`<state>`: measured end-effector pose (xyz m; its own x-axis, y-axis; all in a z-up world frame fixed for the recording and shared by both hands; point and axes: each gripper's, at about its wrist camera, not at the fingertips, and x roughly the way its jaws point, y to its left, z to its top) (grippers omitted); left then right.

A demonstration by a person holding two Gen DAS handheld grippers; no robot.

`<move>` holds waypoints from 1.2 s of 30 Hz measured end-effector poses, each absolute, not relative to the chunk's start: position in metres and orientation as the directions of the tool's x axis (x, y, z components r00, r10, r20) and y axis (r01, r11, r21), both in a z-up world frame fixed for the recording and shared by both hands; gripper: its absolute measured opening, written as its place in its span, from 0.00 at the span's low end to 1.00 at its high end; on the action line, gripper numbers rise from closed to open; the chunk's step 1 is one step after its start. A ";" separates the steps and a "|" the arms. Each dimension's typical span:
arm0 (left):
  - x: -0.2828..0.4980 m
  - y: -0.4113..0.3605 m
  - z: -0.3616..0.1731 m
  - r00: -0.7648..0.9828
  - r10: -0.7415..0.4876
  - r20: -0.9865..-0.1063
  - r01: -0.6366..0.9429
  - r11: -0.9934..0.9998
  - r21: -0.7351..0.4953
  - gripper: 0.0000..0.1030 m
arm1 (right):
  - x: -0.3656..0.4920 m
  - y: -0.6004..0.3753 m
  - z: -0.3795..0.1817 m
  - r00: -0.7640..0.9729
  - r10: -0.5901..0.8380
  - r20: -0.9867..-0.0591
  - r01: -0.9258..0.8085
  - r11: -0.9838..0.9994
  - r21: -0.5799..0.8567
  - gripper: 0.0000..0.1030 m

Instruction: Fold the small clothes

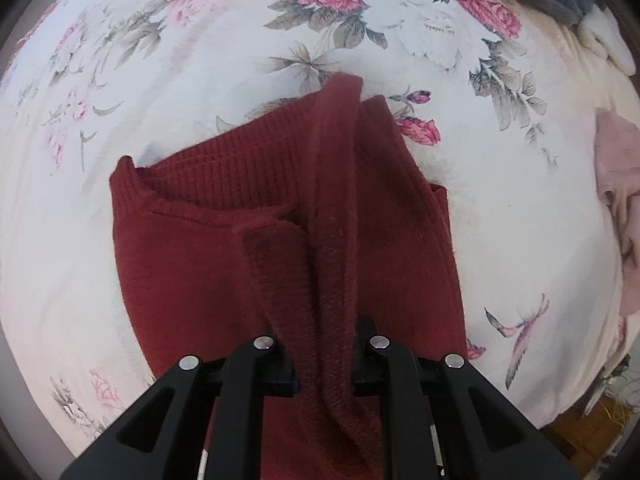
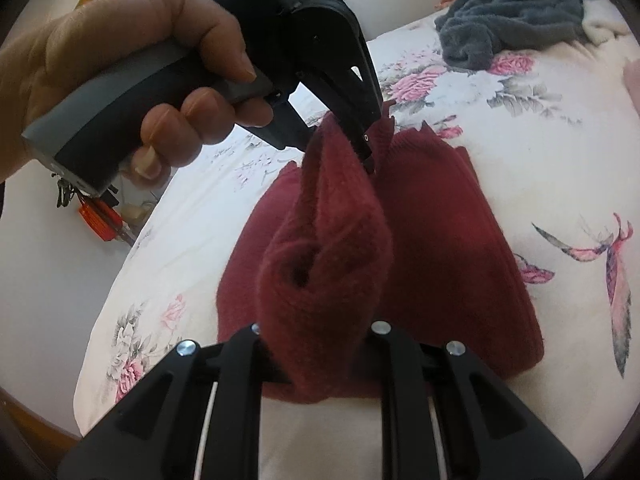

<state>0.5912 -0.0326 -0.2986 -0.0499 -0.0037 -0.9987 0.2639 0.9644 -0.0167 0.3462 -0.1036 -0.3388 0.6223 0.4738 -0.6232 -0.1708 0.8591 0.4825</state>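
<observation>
a floral bedsheet [image 1: 168, 60] covered the bed, with a grey fleece [image 2: 512, 12] heaped at its far edge. mid-bed lay the dark red knit garment [image 1: 180, 280], already doubled over, its last fold apparently unfinished. left gripper [image 2: 366, 148] and right gripper [image 2: 320, 344] each pinched a raised flap [image 2: 332, 232] between them

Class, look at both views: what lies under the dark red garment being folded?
The dark red garment rests on a floral bedsheet, which shows all around it. Both grippers lift one strip of it. Whatever lies directly beneath the garment's body is covered.
</observation>
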 end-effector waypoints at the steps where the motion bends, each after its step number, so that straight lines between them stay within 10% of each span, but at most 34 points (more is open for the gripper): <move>1: 0.591 -0.034 -0.299 -0.050 0.004 -0.999 0.262 0.965 -0.009 0.14 | 0.346 -0.106 -0.340 0.618 0.483 -0.621 -0.171 0.853 0.494 0.14; 26: 0.581 -0.080 -0.318 0.001 0.102 -0.995 0.225 0.969 0.099 0.18 | 0.349 -0.151 -0.364 0.582 0.536 -0.611 -0.108 0.796 0.596 0.14; 36: 0.577 -0.075 -0.301 0.113 0.042 -0.993 0.215 0.974 0.065 0.59 | 0.361 -0.186 -0.398 0.481 0.720 -0.501 -0.027 0.583 0.812 0.20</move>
<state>0.5769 -0.0755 -0.3010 0.1129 0.0416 -0.9927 0.2152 0.9744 0.0653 0.3614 -0.1862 -0.3978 0.4807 0.7199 -0.5006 -0.0267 0.5827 0.8123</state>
